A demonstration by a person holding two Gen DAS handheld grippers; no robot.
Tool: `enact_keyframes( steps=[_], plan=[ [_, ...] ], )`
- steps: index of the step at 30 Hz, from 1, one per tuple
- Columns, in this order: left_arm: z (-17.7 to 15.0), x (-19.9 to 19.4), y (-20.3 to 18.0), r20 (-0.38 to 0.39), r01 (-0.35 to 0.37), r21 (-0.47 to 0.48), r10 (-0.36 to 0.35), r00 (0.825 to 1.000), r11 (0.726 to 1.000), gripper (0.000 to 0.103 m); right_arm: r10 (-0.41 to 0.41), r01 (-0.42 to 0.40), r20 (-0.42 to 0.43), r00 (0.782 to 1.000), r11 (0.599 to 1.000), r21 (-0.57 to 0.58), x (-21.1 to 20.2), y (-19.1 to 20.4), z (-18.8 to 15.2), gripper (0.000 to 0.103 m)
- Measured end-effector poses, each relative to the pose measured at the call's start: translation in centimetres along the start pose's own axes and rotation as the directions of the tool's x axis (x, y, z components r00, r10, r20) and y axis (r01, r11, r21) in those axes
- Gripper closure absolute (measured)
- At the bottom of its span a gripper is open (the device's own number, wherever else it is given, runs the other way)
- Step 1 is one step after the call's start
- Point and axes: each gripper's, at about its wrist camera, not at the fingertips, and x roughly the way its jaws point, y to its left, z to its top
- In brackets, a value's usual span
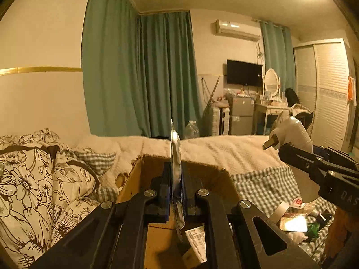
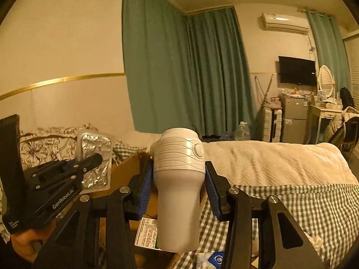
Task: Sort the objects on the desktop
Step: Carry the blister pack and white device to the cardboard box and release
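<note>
Left tool (image 1: 176,188) is clamped on a foil blister pack (image 1: 175,157), held edge-on at 12 o'clock above the open cardboard box (image 1: 136,179). I'd lower it well inside the box before releasing; thin crinkled foil flutters and snags.

Right tool (image 2: 179,177) grips a white bottle (image 2: 178,201) at the neck under its ribbed cap; smooth matte plastic, bottom-heavy, so I keep it upright and the squeeze firm.

Box rim is torn and fibrous. Beyond, the bed (image 2: 280,201): checked sheet, nubbly cream blanket, loose items at 4 o'clock.
</note>
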Motion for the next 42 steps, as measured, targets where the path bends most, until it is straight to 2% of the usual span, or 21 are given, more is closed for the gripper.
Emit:
enact_keyframes(
  steps=[8, 15, 23, 28, 33, 35, 36, 38, 39, 40, 42],
  plan=[
    [-1.4, 3.5, 0.2, -0.125, 0.015, 0.027, -0.011, 0.992, 1.0, 0.095, 0.031, -0.033, -0.079, 0.996, 0.999, -0.015, 4.1, 0.5, -1.3, 0.06],
    [-2.2, 5.4, 0.6, -0.179, 0.007, 0.003, -0.006, 0.984, 1.0, 0.095, 0.059, -0.059, -0.16, 0.985, 0.998, 0.004, 7.9, -0.2, -2.6, 0.06],
    [-3.2, 8.2, 1.3, -0.272, -0.041, 0.019, 0.045, 0.961, 0.999, 0.095, 0.093, -0.095, -0.255, 0.962, 0.995, 0.004, 12.6, 0.7, -3.2, 0.06],
    [-4.0, 9.6, 1.6, -0.334, -0.064, 0.038, 0.073, 0.94, 0.997, 0.095, 0.091, -0.096, -0.31, 0.946, 0.995, 0.0, 14.6, 1.3, -4.5, 0.06],
    [-4.1, 9.7, 1.7, -0.342, -0.065, 0.04, 0.075, 0.937, 0.997, 0.094, 0.073, -0.078, -0.355, 0.932, 0.997, -0.001, 15.7, 1.2, -5.5, 0.06],
    [-4.0, 9.7, 1.7, -0.344, -0.063, 0.036, 0.072, 0.936, 0.997, 0.093, 0.068, -0.073, -0.349, 0.935, 0.997, -0.002, 15.5, 1.0, -5.6, 0.06],
    [-4.0, 9.7, 1.8, -0.344, -0.065, 0.035, 0.073, 0.936, 0.997, 0.09, 0.068, -0.072, -0.342, 0.937, 0.997, -0.001, 15.3, 1.0, -5.5, 0.059],
    [-3.8, 9.3, 1.7, -0.334, -0.069, 0.03, 0.075, 0.94, 0.997, 0.073, 0.062, -0.068, -0.318, 0.946, 0.998, -0.007, 14.7, 1.1, -5.1, 0.054],
    [-3.7, 9.1, 1.7, -0.328, -0.073, 0.03, 0.079, 0.941, 0.997, 0.054, 0.056, -0.063, -0.304, 0.951, 0.998, -0.011, 14.4, 1.1, -4.9, 0.046],
    [-3.4, 8.8, 1.6, -0.315, -0.086, 0.033, 0.092, 0.945, 0.996, 0.045, 0.049, -0.055, -0.288, 0.956, 0.998, -0.015, 13.9, 1.0, -4.7, 0.043],
    [-3.0, 8.2, 1.6, -0.291, -0.088, 0.036, 0.094, 0.952, 0.996, 0.044, 0.031, -0.037, -0.257, 0.966, 0.999, -0.017, 13.0, 0.7, -4.1, 0.043]
  ],
)
